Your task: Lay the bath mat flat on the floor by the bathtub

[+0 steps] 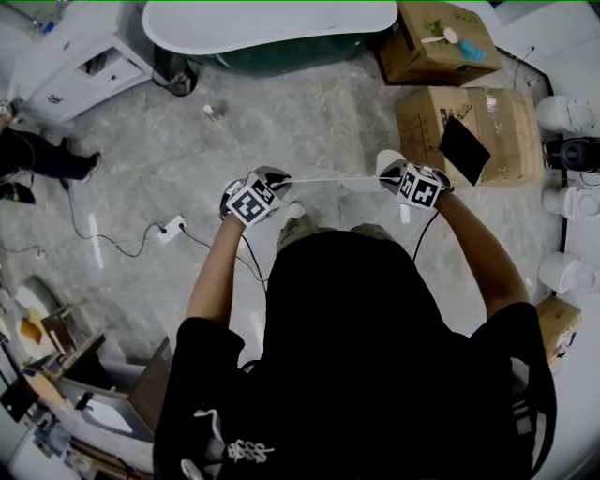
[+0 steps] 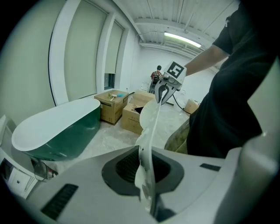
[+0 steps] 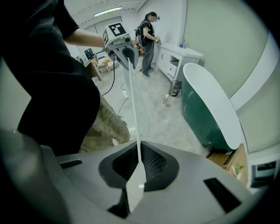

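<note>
**Background clutter**

Cardboard boxes [image 1: 506,131] sit top right, with a dark flat panel [image 1: 463,150] on the nearer one. White cabinet [image 1: 80,70] top left, person [image 3: 148,41] standing at it. Power strip [image 1: 172,228] with cable at left. White fixtures [image 1: 565,112] on the right edge, possibly toilets.

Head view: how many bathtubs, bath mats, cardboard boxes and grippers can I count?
bathtub: 1
bath mat: 1
cardboard boxes: 3
grippers: 2, the left gripper and the right gripper, each shut on one end of the bath mat
total: 7
</note>
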